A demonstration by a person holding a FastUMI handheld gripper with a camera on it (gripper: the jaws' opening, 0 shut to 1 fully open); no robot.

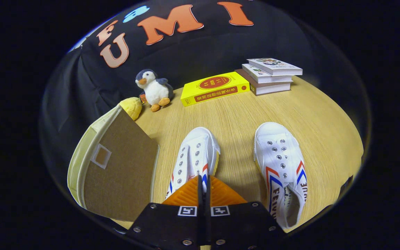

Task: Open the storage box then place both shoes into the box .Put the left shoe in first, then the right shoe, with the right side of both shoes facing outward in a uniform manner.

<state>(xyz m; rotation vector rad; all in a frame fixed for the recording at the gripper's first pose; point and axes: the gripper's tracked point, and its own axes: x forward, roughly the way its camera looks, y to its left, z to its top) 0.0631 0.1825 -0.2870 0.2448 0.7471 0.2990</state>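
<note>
Two shoes lie toes-away on the table (241, 114). The gripper (204, 185), fingers clenched with nothing visibly between them, overhangs the left shoe (194, 152) at 12 o'clock; right shoe (283, 163) at 2, storage box (116, 166) at 10.

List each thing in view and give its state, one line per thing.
Gripper: fingers closed together, pressed on the tongue edge of the nearer shoe.
Shoe between the fingers: upright on the table, unlaced.
Other shoe: upright, free, unlaced.
Storage box: lid closed.
Plush penguin: standing upright.
Yellow book: lying flat, closed.
Book stack: three closed books, stacked.
</note>
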